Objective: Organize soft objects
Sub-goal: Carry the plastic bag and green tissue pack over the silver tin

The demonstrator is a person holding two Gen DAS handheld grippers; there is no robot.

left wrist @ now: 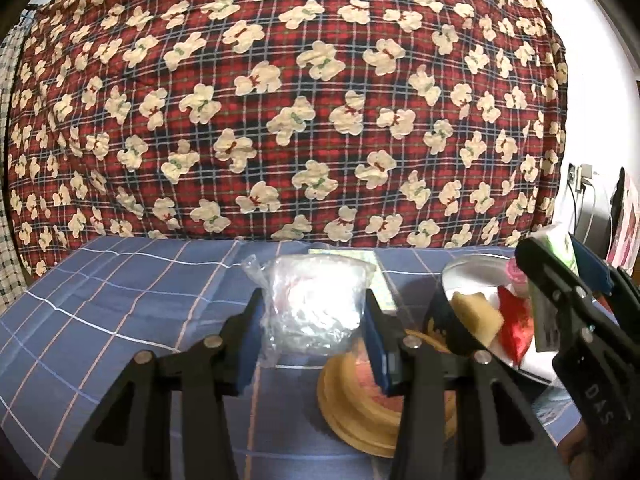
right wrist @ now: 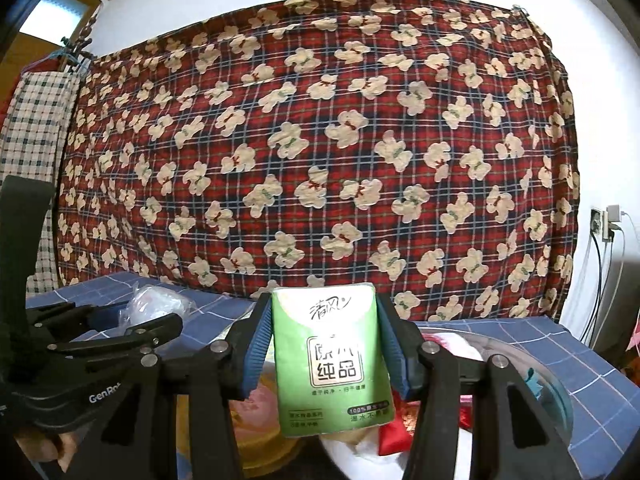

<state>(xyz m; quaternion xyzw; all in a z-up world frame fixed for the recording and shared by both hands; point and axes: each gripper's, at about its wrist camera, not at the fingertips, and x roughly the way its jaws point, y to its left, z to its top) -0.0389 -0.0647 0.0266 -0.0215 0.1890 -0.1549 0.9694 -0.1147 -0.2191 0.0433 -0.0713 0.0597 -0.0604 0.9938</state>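
Metal bowl point(left wrist: 460, 276): yellow sponge point(left wrist: 476, 314), red pouch point(left wrist: 514, 328) inside. Left gripper point(left wrist: 316, 344) clamped on clear plastic bag point(left wrist: 316, 304); right gripper point(right wrist: 324, 348) on green tissue pack point(right wrist: 332, 360).

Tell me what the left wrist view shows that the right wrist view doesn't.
Only the left wrist view: the left gripper closed on the clear plastic bag, and a yellow sponge in the bowl.

Only the right wrist view: the printed front of the green tissue pack clamped in the right gripper, and a checked cloth hanging at left.

Both: bear-print blanket, blue checked sheet, the bowl, the bag.
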